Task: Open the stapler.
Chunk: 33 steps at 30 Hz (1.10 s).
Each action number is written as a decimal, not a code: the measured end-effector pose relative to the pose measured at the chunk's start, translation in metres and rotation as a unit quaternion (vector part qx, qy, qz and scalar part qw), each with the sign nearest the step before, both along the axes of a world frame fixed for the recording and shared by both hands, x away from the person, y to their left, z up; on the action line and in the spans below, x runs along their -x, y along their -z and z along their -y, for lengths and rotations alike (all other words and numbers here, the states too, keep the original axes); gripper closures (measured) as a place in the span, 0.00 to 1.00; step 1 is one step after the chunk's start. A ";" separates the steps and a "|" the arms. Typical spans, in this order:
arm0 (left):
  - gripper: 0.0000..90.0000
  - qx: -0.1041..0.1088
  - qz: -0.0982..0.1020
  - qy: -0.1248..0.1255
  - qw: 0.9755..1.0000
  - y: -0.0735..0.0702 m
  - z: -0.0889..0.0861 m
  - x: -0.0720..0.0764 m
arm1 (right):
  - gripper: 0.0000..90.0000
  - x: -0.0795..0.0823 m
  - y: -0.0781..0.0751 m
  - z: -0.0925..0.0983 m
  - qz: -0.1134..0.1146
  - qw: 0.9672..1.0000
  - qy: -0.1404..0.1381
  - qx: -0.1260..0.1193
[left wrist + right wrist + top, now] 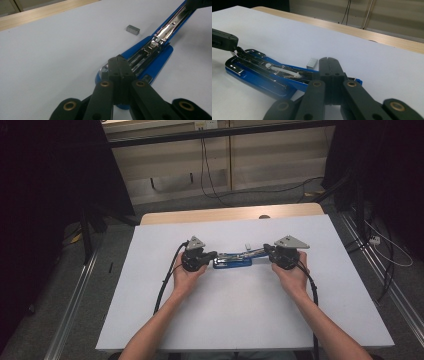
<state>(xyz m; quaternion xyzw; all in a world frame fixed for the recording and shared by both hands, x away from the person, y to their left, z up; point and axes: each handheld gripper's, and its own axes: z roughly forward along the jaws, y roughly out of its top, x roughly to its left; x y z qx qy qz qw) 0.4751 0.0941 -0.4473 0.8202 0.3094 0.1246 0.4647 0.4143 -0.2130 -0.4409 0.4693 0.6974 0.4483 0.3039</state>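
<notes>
A blue stapler [232, 262] lies opened in the middle of the white table top [240, 315]. Its chrome magazine [257, 62] is bared and its blue cover [175, 20] is swung back toward my right gripper. My left gripper [214, 254] is shut, its tips [120, 60] resting at the stapler's [160, 55] front end. My right gripper [267, 250] is shut too, with its tips [329, 60] over the far end of the stapler [262, 82]. Whether either one pinches metal I cannot make out. A small block of staples [133, 29] lies just behind the stapler.
A wooden strip [230, 213] runs along the table's far edge. The white surface is bare in front of and beside the hands. Cables [210, 180] trail over the floor beyond the table, and metal rails [380, 265] flank it.
</notes>
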 end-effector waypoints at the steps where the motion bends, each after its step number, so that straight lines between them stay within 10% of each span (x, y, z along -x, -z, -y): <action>1: 1.00 0.000 0.000 0.000 1.000 0.000 0.000 0.000 | 1.00 0.000 0.000 0.000 0.000 1.000 0.000 0.000; 33: 1.00 -0.002 0.011 -0.002 1.000 -0.004 0.001 0.002 | 1.00 -0.001 0.011 0.002 -0.017 1.000 0.003 -0.002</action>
